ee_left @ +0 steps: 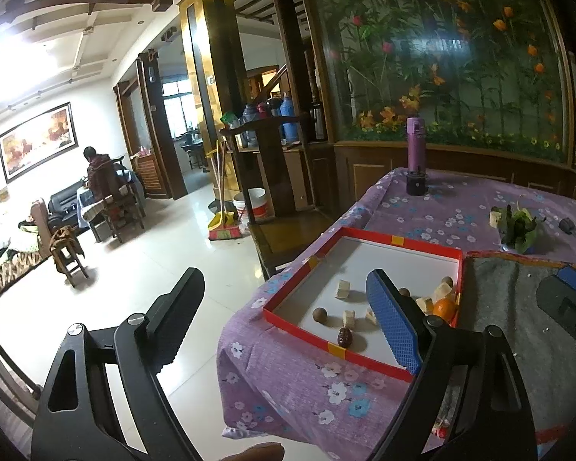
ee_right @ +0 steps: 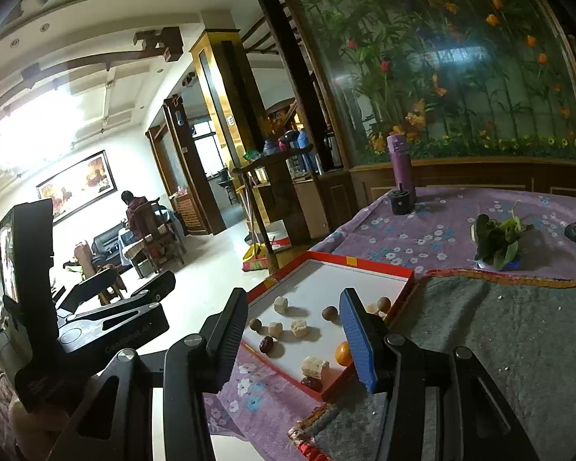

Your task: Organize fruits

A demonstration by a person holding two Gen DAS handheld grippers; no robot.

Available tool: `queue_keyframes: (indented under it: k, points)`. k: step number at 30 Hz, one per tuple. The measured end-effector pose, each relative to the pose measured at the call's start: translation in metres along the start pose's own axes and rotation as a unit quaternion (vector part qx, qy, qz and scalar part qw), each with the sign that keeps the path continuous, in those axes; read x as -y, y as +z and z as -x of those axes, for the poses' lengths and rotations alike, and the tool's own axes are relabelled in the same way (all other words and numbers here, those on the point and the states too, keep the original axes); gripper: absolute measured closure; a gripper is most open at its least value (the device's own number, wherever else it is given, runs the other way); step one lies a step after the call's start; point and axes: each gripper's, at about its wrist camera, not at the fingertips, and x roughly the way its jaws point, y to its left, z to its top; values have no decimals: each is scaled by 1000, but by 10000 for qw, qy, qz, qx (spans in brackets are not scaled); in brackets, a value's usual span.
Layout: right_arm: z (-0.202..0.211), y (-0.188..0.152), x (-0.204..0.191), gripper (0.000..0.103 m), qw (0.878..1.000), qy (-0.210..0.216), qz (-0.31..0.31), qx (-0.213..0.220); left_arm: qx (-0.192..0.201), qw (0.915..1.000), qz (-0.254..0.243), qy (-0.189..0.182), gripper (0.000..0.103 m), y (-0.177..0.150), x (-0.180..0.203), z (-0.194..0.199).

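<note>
While partly hidden, one orange (ee_right: 343,352), two red dates (ee_right: 267,344), perhaps four longans (ee_right: 330,313)

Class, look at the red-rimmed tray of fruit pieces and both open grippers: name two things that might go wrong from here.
1. The red-rimmed tray sits at the table's near corner; a nudge might slide it off the purple floral tablecloth.
2. The round brown fruits and the small orange look likely to roll away from closing fingers, and the pieces lie close together, so one could get knocked.

Grey mat (ee_right: 499,345) bare, open approach; tray (ee_right: 364,259) far half free, fruit crowds near half
</note>
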Motion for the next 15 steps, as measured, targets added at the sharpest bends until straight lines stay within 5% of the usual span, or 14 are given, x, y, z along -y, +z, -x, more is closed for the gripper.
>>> queue_keyframes:
  k: [15]
  points:
    - [2, 4, -10, 55, 9999, -83, 130, 62, 2, 10000, -5, -21, 16, 0, 1, 1]
